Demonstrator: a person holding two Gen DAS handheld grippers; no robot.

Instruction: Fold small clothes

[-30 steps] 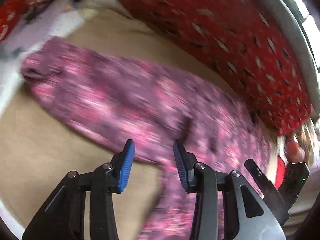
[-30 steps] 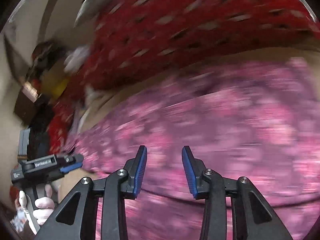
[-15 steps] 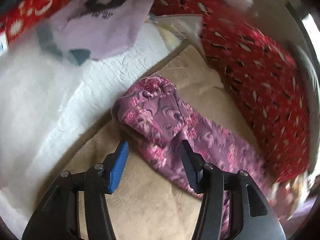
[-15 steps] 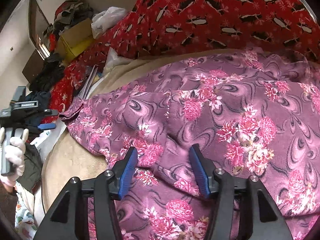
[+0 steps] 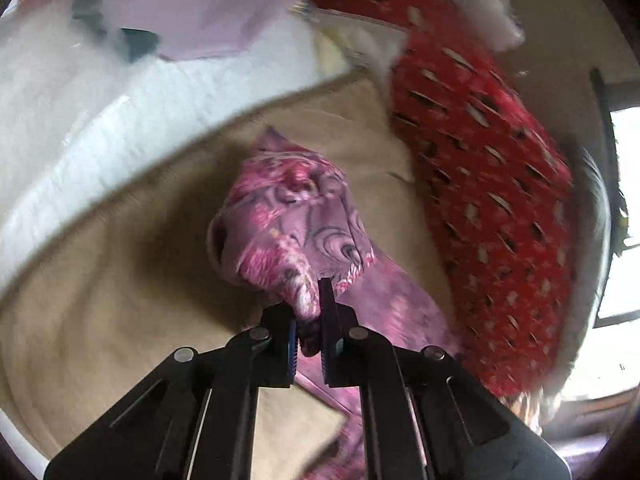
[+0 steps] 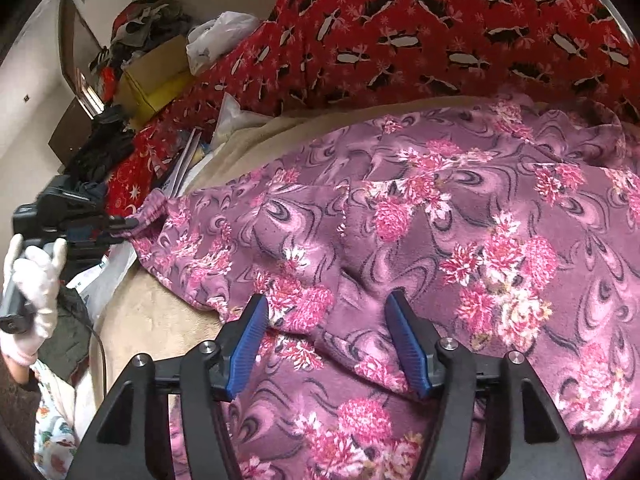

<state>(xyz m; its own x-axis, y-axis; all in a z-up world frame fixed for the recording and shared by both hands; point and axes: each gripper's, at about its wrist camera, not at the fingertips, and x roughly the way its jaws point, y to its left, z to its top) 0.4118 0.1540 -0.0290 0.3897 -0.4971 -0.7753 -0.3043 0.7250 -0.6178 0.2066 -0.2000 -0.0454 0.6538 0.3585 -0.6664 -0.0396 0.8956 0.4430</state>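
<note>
Lengthwise across beige blanket (image 6: 168, 312), floral garment (image 6: 440, 216), left claw (image 5: 309, 320) pinching cuff end, right claw (image 6: 324, 344) widening, empty.

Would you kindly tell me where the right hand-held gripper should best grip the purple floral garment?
Probably the raised fold of the purple floral garment between the opening jaws of the right hand-held gripper, approached from above at the near edge: the ridge stands up, while the rest lies flat on the beige blanket.

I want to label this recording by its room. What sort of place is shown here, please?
Probably a bedroom at home. The purple floral garment lies on a beige blanket beside a white quilted cover and a red patterned blanket, and a cardboard box with piled clothes stands by the wall.
</note>
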